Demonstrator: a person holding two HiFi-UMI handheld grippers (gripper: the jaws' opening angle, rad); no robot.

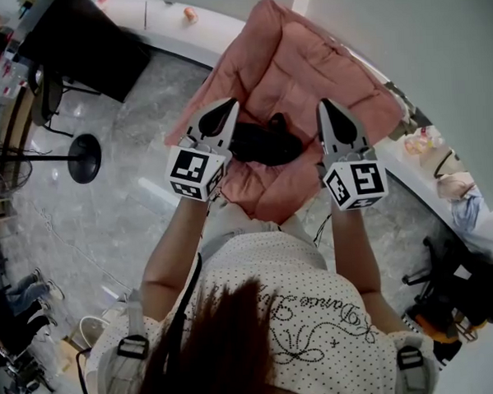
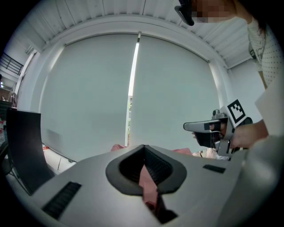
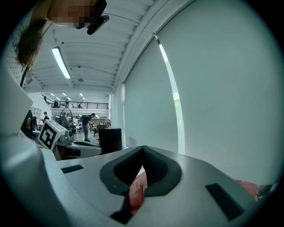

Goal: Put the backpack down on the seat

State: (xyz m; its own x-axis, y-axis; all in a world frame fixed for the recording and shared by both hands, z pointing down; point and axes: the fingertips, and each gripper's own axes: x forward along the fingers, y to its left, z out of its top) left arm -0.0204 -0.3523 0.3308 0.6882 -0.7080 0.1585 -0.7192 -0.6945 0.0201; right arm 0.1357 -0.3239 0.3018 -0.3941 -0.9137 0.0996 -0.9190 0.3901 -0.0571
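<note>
A black backpack [image 1: 264,143] lies on the pink padded seat [image 1: 293,62], between my two grippers in the head view. My left gripper [image 1: 228,107] is at the backpack's left end and my right gripper [image 1: 324,106] at its right end. Both are raised and point away from me toward the pale window blind. The left gripper [image 2: 144,148] is shut; only a sliver of pink seat and something dark shows below its pads. The right gripper [image 3: 143,150] is shut too, with the same pink sliver under it. Neither visibly holds anything. Each gripper sees the other beside it: the right gripper [image 2: 191,127], the left gripper [image 3: 88,149].
The seat stands against a white ledge [image 1: 180,39] under the blind. A black round-footed stand [image 1: 84,158] and a dark cabinet [image 1: 90,44] are to the left on the grey marble floor. Bags [image 1: 448,186] and a black chair [image 1: 453,292] crowd the right side.
</note>
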